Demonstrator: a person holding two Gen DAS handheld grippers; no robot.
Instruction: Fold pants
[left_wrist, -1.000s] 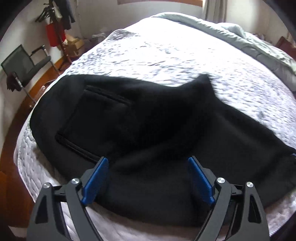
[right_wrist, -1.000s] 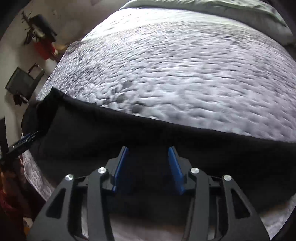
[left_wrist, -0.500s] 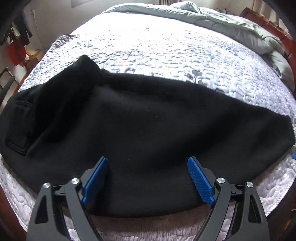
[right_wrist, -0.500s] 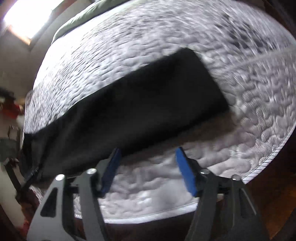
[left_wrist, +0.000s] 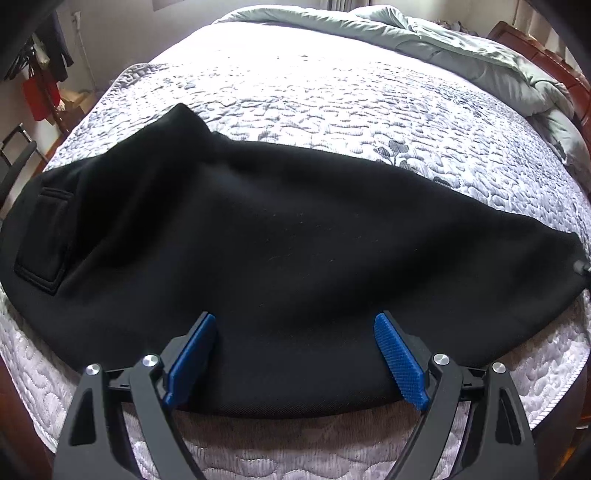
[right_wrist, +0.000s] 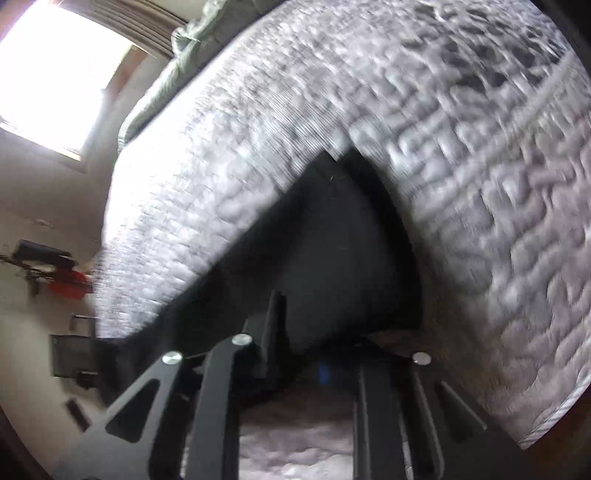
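Your left gripper (left_wrist: 295, 354) hangs level with its blue-padded fingers (left_wrist: 400, 363) spread wide and holding nothing, while your right gripper (right_wrist: 314, 354) is rolled sideways and blurred, its jaw state impossible to make out.

Both wrist views low over bed (left_wrist: 332, 110), sharing pants (left_wrist: 277, 240)

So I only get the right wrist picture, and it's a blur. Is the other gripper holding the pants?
Observer: No. The left gripper is open, above the near edge of the pants.
Operator: Which end of the pants is which?
Observer: The waist end is on the left; a pocket shows there.
Operator: And what's past the bed?
Observer: A wooden headboard at the far right of the bed.
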